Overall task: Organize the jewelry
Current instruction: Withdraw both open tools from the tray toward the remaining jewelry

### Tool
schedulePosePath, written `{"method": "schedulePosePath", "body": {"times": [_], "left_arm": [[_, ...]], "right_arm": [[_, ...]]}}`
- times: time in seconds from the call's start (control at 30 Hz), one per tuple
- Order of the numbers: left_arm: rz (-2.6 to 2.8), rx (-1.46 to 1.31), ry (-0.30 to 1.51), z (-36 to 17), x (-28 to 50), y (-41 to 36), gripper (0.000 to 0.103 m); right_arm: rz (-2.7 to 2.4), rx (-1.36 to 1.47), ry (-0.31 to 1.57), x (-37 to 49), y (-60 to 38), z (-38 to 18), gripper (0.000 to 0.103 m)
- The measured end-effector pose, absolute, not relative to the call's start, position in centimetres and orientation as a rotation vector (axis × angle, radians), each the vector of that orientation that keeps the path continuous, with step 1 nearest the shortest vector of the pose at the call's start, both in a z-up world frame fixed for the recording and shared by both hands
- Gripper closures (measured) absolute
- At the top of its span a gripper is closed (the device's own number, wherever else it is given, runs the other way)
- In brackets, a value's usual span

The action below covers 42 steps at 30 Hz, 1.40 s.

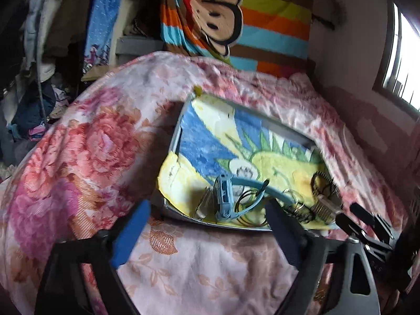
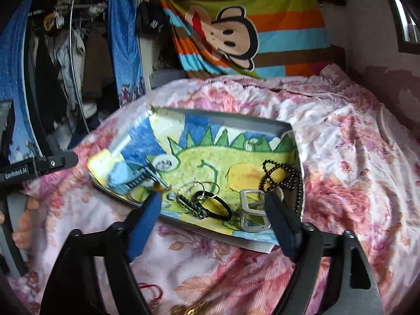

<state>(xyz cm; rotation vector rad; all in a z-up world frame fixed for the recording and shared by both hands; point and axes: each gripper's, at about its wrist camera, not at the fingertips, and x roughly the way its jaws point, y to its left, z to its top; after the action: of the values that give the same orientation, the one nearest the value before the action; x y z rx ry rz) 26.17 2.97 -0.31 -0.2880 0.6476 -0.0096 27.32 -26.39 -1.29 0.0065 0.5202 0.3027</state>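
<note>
The jewelry lay along the near edge of a grey tray lined with a dinosaur drawing: a blue watch at the left, thin wire hoops and a black band in the middle, a silver buckle next to them, and a black bead chain at the right end, beside the tray's wall. The tray sat on a bed under a pink floral cover. The left gripper hung just short of the tray's near rim by the watch, its jaws spread wide with nothing between them. The right gripper hovered over the near rim by the buckle, jaws likewise spread and empty. No earlier view was there to compare. Behind the bed hung a striped monkey blanket, with clothes on a rail to the left.
</note>
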Motion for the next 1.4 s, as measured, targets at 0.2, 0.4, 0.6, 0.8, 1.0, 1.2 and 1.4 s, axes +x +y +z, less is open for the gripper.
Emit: {"method": "schedulePosePath", "body": {"times": [0.2,0.4,0.6,0.8,1.0,1.2,1.4], "left_arm": [[0.008,-0.273,0.543,2.0,22.9,2.2,0.003],[0.008,-0.218,0.43,3.9,18.6,0.7,0.0],[0.001,-0.149,0.366,4.7,13.3,-0.4,0.0],[0.016,-0.106,0.323,4.5,8.8,-0.6,0.0],[-0.003,-0.149,0.334,3.3,5.4,-0.1,0.0],[-0.038,-0.158,0.389,1.5,2.8,-0.4,0.0],[-0.068,-0.12,0.436,0.3,0.4,-0.8,0.0]], "right_arm": [[0.284,0.027,0.434,22.7,-27.5,1.2,0.012],[0.273,0.018,0.346,17.7,-27.8,3.1,0.007],[0.28,0.002,0.291,12.9,-27.6,4.1,0.001],[0.239,0.022,0.251,8.0,-28.2,3.8,0.002],[0.178,0.049,0.27,4.2,-29.0,2.8,0.002],[0.123,0.053,0.31,0.4,-29.6,1.3,0.001],[0.088,0.081,0.333,-1.5,-30.2,0.7,0.001]]}}
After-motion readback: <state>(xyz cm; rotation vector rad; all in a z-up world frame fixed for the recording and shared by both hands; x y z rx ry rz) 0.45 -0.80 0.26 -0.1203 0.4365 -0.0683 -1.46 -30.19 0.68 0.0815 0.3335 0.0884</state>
